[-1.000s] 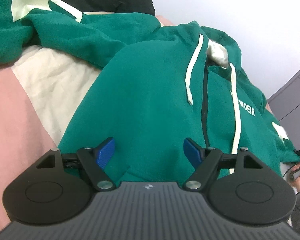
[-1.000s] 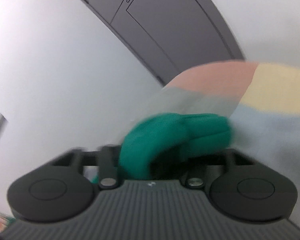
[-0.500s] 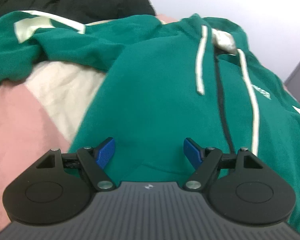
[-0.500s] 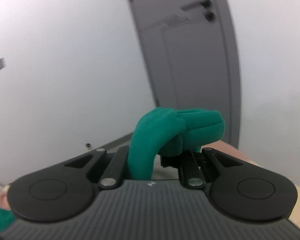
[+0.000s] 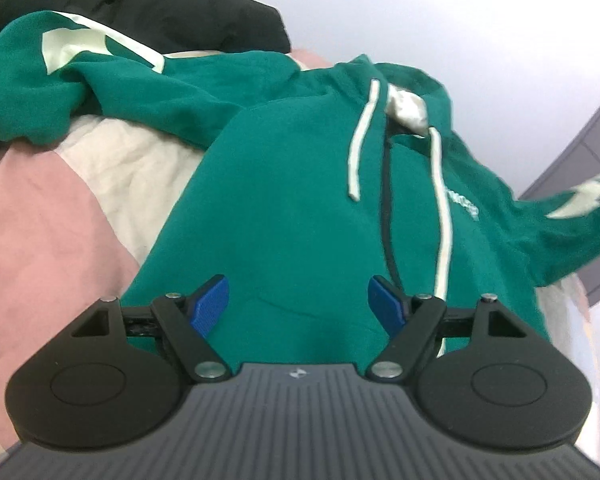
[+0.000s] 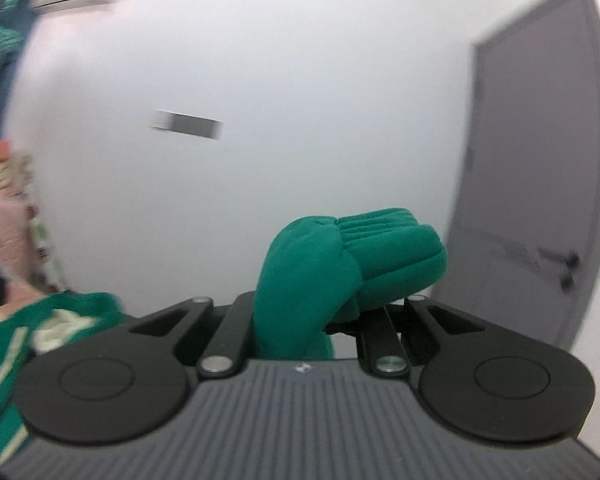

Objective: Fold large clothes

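A: Where is the hoodie lying?

B: The green hoodie point(image 5: 300, 200) lies front up on a bed point(image 5: 52, 220) covered in pink and cream patches. Its dark zipper point(image 5: 386, 200) runs down the middle, with two cream drawstrings point(image 5: 362, 140) on either side. One sleeve point(image 5: 112, 92) with a cream marking is bunched toward the upper left, next to a black jacket point(image 5: 160, 4) lying at the head of the bed.

A: And the left gripper point(image 5: 298, 308)?

B: It hangs above the lower front of the hoodie, its blue fingers point(image 5: 210, 306) spread wide with nothing between them; whether they touch the cloth I cannot tell.

A: The right one?

B: The right gripper point(image 6: 340, 316) is pinching the ribbed cuff point(image 6: 384, 252) of the other sleeve; the green cloth bulges out past the closed fingers. It points roughly level at a white wall point(image 6: 300, 80) and a grey door point(image 6: 536, 180). That view is blurred. From the left wrist view, this sleeve point(image 5: 572, 216) stretches up off the bed to the right.
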### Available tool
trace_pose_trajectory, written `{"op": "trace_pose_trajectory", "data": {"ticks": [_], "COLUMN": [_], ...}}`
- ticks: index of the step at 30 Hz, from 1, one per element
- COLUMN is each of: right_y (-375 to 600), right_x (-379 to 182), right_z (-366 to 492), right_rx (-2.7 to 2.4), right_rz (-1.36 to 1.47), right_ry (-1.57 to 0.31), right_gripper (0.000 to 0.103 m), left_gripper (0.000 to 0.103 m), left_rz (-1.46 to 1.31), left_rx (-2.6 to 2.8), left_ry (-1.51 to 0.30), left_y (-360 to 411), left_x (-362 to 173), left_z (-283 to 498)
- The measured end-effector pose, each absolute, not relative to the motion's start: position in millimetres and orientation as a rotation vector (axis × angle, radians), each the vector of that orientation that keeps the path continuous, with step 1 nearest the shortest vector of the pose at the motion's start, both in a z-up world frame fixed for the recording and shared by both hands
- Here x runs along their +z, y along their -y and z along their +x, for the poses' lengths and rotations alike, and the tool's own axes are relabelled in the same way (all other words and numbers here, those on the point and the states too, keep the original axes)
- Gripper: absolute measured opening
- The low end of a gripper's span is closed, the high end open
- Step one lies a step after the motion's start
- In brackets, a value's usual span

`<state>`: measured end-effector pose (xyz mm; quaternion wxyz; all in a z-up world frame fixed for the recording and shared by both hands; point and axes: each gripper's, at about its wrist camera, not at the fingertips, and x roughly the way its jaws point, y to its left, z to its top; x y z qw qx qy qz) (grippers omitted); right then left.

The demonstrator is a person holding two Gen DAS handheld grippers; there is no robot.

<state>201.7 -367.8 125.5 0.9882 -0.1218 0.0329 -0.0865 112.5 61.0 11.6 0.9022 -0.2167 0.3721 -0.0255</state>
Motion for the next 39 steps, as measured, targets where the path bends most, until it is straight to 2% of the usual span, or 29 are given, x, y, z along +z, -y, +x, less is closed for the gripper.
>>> {"op": "trace_pose_trajectory", "data": {"ticks": [9,16,28,31,32,33,37,39], "right_y": [255,176,90,83,85,89,103,105], "right_x": [124,74,-32,-29,-26,-22,-6,-4], "right_z": [174,156,114,111,108,105,95,89], "right_rx": [0.030,0.175,0.429,0.483,0.497,0.505,0.592,0.652], "right_rz": [-0.505,-0.610,-0.775,-0.777,-0.764,-0.754,-0.648,-0.595], "right_ry": [-0.043,-0.126,-0.399,-0.430,-0.436,-0.439,-0.477,-0.487], "right_gripper": [0.015,0.015,0.012,0.038,0.052,0.062,0.067,0.074], "left_gripper": [0.080,0.080,0.082,0.082,0.082,0.082,0.082,0.082], "left_rz": [-0.469,-0.539,-0.595,-0.595,-0.599,-0.602,-0.606,-0.617], "left_rx": [-0.101,-0.081,-0.099,-0.101,-0.100,-0.102,-0.101,-0.107], "left_ry": [-0.698,-0.650,-0.627,-0.604,-0.595,-0.584,-0.536,-0.531], "left_y": [-87,-125,-169,-170,-170,-171,-172,-173], "left_x": [27,32,22,25,27,29,36,37], "left_z": [95,90,78,73,71,69,64,63]}}
